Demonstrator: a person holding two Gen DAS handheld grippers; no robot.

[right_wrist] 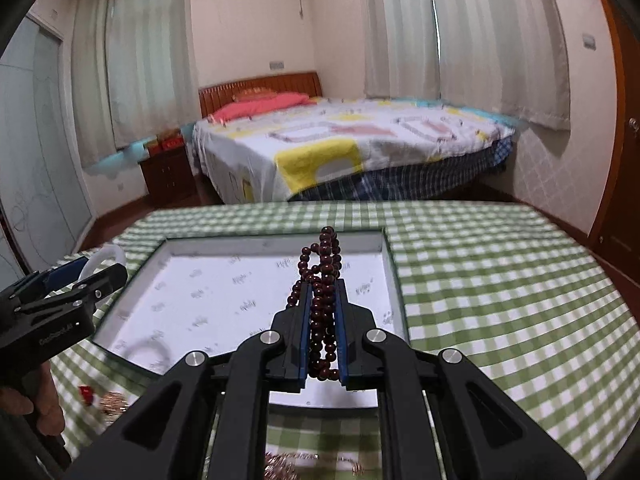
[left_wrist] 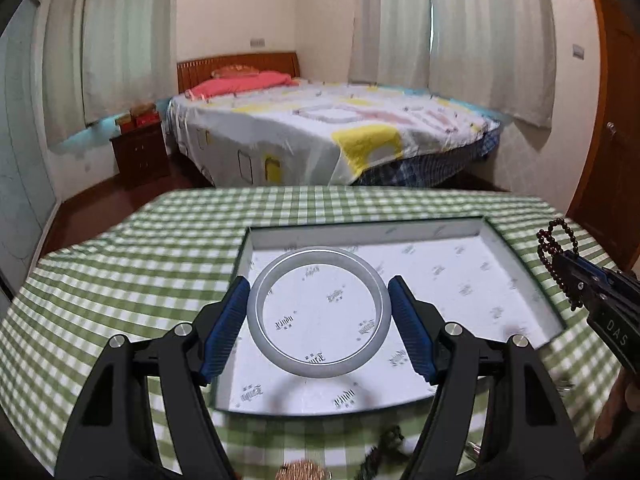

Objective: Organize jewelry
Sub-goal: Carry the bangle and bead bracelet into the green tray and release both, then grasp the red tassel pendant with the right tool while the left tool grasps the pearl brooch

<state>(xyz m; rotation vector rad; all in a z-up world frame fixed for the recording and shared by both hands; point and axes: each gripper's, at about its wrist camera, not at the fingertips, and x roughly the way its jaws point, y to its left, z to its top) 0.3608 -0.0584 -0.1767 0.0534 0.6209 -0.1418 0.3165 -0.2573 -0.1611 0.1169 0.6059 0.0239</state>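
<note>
In the left wrist view my left gripper (left_wrist: 318, 280) is shut on a pale grey-white bangle (left_wrist: 318, 370), with the blue pads pressing its two sides. It hangs over a shallow tray (left_wrist: 360, 236) lined with white printed paper. At the right edge my right gripper (left_wrist: 568, 258) carries a string of dark red beads (left_wrist: 554, 248). In the right wrist view the right gripper (right_wrist: 323, 285) is shut on those beads (right_wrist: 326, 256), whose loops hang out past the fingertips above the tray (right_wrist: 272, 244). My left gripper (right_wrist: 106, 266) with the bangle (right_wrist: 108, 250) shows at the left.
The tray lies on a table with a green checked cloth (left_wrist: 120, 280). Loose pieces sit at the near edge: a gold-coloured chain (left_wrist: 306, 470), a dark piece (left_wrist: 384, 444) and a small red item (right_wrist: 85, 394). A bed (left_wrist: 320, 128) stands beyond the table. A hand (right_wrist: 44, 412) holds the left gripper's handle.
</note>
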